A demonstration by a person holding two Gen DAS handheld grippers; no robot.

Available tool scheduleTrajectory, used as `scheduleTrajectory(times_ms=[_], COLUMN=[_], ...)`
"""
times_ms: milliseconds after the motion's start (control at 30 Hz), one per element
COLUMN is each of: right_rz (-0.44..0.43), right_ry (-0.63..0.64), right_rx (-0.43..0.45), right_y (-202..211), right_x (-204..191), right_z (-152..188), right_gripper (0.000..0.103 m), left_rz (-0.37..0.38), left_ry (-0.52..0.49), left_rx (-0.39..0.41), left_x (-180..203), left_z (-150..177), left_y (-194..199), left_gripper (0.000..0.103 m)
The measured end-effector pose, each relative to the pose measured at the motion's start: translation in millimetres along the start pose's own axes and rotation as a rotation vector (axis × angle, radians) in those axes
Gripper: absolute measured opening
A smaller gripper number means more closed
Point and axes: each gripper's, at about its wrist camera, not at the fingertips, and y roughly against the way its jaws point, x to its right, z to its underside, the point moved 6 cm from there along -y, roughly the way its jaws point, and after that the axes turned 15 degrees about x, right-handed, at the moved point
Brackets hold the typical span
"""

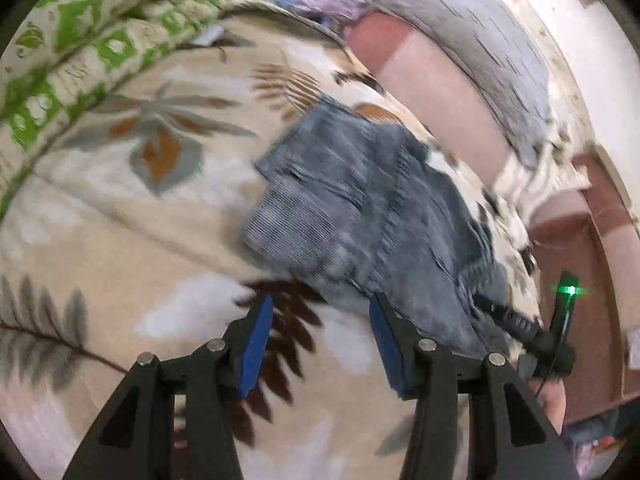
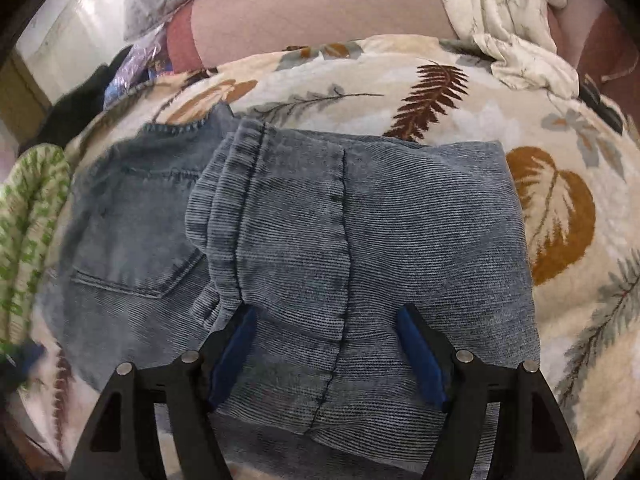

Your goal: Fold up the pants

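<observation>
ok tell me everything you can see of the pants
The pants are faded blue-grey denim, folded into a compact stack on the leaf-print blanket. A leg with its stitched hem and side seam lies doubled over the seat, where a back pocket shows. Both grippers, left and right, are open, gripping nothing.

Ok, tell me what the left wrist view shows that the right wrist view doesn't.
Only the left wrist view shows the right gripper from outside, over the jeans' near edge, with a green light lit on it, plus the grey pillow in full.

Only the right wrist view shows the jeans' back pocket and the folded leg's hem.

Both show the jeans, folded on the leaf-print blanket, the green patterned quilt, and open, empty grippers, the left gripper over the blanket.
</observation>
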Motion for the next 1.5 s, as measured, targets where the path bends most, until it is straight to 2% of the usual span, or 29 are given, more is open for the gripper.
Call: scheduleTrajectory(times_ms=[133, 200, 267, 367, 500, 600, 700, 767, 867, 967, 1000, 1100, 1233, 1400, 1500], right_rz=[-0.072, -0.06, -0.041, -0.007, -0.039, -0.031, -0.014, -0.042, -0.127, -0.223, -0.255, -0.27, -0.267, -0.2, -0.17], right_ry=[-0.038, -0.01, 0.021, 0.067, 0.139, 0.195, 0.233, 0.242, 0.296, 0.345, 0.374, 0.438, 0.486, 0.511, 0.507], right_rx=[0.112, 0.192, 0.245, 0.254, 0.173, 0.076, 0.082, 0.126, 0.168, 0.117, 0.104, 0.051, -0.023, -0.089, -0.156], right_y=[28.2, 38.9, 40.3, 29.1, -3.5, -26.1, -21.4, -8.2, 0.8, -14.0, -23.1, -53.7, -94.2, -144.1, -171.9], right_x=[-7.5, -14.6, -24.3, -38.6, -60.9, -68.4, -72.0, -82.7, -124.6, -184.2, -209.7, -256.6, -295.5, -309.4, -308.0], right_z=[-20.9, -32.8, -40.2, -44.7, -33.8, -17.4, -19.9, -30.6, -55.6, -78.0, -86.3, -96.7, -99.7, -96.5, -87.1], right_gripper=[0.076, 0.076, 0.076, 0.076, 0.076, 0.077, 0.077, 0.077, 0.079, 0.079, 0.079, 0.079, 0.079, 0.079, 0.079], left_rz=[0.001, -0.01, -0.014, -0.002, 0.014, 0.039, 0.061, 0.084, 0.091, 0.078, 0.067, -0.006, -0.095, -0.09, -0.044], left_ry=[-0.068, -0.097, -0.127, -0.13, -0.076, -0.026, 0.035, 0.055, 0.134, 0.195, 0.195, 0.171, 0.088, 0.143, 0.111], left_rx=[0.051, 0.073, 0.062, 0.013, 0.005, 0.008, 0.005, 0.021, 0.025, 0.046, 0.058, 0.116, 0.186, 0.146, 0.124], left_x=[14.4, 19.5, 24.4, 22.9, 11.7, 3.5, 1.2, 3.2, -5.1, -15.2, -17.2, -26.0, -35.4, -45.1, -32.9], left_z=[-1.9, -1.3, 3.2, 12.8, 18.7, 19.6, 15.9, 13.4, 13.2, 9.8, 7.4, -4.7, -17.3, -20.3, -20.2], left_y=[10.0, 8.8, 1.5, -8.1, -19.3, -28.7, -34.2, -33.1, -31.7, -30.9, -30.0, -23.0, -10.6, -29.6, -40.6], left_gripper=[0.051, 0.051, 0.052, 0.052, 0.052, 0.053, 0.057, 0.062, 0.062, 0.062, 0.062, 0.062, 0.062, 0.065, 0.067])
